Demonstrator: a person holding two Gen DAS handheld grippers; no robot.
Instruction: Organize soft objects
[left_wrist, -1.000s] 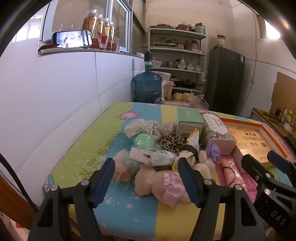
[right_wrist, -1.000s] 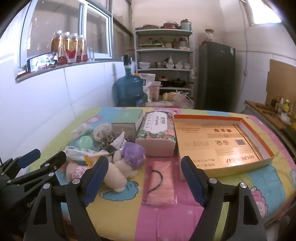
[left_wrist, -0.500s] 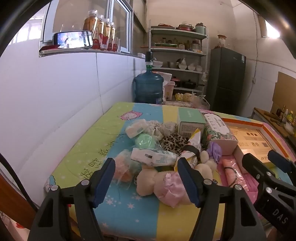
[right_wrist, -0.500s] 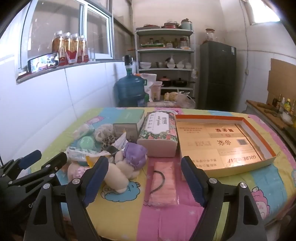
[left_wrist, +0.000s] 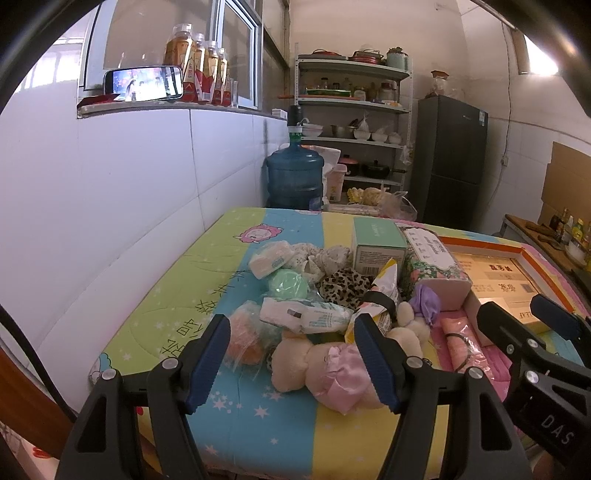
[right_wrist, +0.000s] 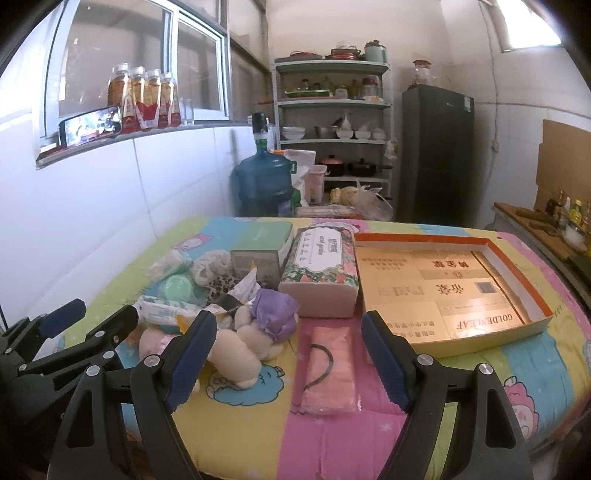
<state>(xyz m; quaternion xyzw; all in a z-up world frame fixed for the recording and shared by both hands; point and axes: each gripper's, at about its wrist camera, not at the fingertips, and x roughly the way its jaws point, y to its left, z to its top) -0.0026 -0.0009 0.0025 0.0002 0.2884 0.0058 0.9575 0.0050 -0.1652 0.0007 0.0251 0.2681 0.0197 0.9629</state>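
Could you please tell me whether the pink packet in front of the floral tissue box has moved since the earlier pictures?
No. The pink packet lies where it did, just in front of the floral tissue box and beside the orange tray.

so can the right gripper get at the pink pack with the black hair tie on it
Probably yes. The right gripper is open and empty, and the pink pack lies flat just ahead between its fingers, apart from the plush toy and the tray, nothing over it.

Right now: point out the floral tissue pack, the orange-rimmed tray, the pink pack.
floral tissue pack (right_wrist: 320, 260), right wrist view, top label.
orange-rimmed tray (right_wrist: 417, 239), right wrist view, far rim.
pink pack (right_wrist: 332, 373), right wrist view, middle of wrapper.
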